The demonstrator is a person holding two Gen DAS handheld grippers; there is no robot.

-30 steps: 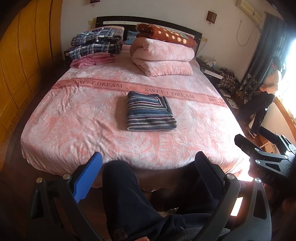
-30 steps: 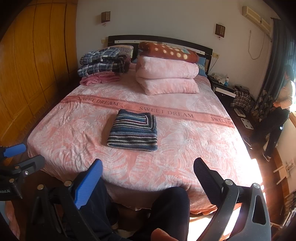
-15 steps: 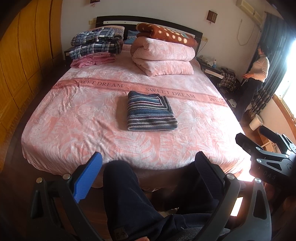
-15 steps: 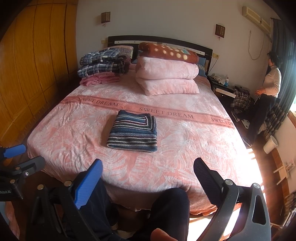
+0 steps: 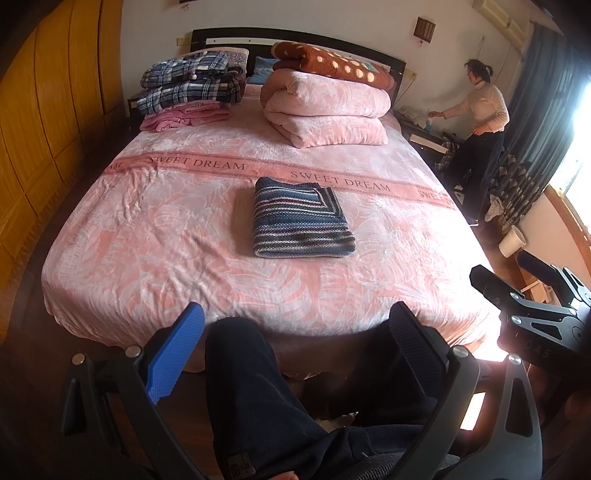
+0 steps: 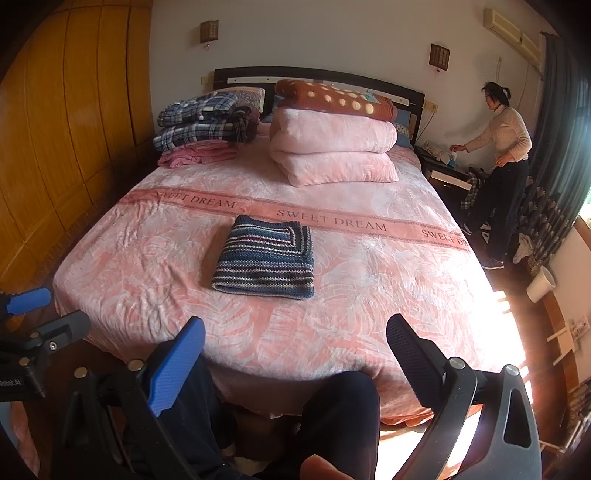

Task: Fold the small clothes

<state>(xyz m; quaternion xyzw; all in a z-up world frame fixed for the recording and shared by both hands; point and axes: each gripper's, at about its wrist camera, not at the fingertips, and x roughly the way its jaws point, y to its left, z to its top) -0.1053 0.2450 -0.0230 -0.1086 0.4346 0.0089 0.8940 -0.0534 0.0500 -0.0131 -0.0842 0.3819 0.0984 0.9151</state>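
Bed [image 5: 155, 236] carries the striped sweater [image 5: 299, 221] already folded square mid-cover, well apart from left claw [image 5: 295, 328] and right claw [image 6: 295, 339], both gaping wide and empty at the foot, so probably just check edges sit flush, don't disturb.

One folded blue striped knitted sweater [image 5: 301, 223] on one bed under a pink leaf-patterned cover [image 5: 155, 236]. Two folded dark plaid garments [image 5: 190, 83], stacked on one folded pink garment [image 5: 184, 116]. One folded pink quilt [image 5: 327, 109], topped by one brown blanket with pale dots [image 5: 332, 66]. Two small square wall lamps [image 6: 209, 31]. One person in a pale top [image 6: 504, 162]. One white bucket [image 6: 540, 284]. Two hand-held grippers: left hand-held gripper [image 5: 295, 325], right hand-held gripper [image 6: 295, 339].
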